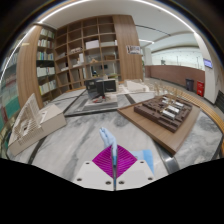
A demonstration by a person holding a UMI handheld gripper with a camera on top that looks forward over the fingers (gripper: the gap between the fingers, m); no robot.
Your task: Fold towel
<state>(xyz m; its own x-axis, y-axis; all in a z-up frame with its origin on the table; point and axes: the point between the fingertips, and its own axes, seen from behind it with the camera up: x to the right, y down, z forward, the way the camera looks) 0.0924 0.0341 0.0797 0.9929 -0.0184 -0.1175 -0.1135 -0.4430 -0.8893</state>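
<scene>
Marble table [70, 140], wooden shelving [85, 50], dark wooden tray [165, 112], monitor [100, 88]

A thin pale blue towel [108, 140] corner sticks up, pinched between the closed jaws; the rest is hidden

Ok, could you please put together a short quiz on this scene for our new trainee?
1. True or false: tall wooden shelving stands well beyond the tool.
2. The tool's fingers point out over which surface? A) a marbled grey-white tabletop B) a green carpet C) a red cloth
3. Fill in: the pads on the tool's fingers are ___ in colour.

Key: 1 true; 2 A; 3 magenta.
</scene>
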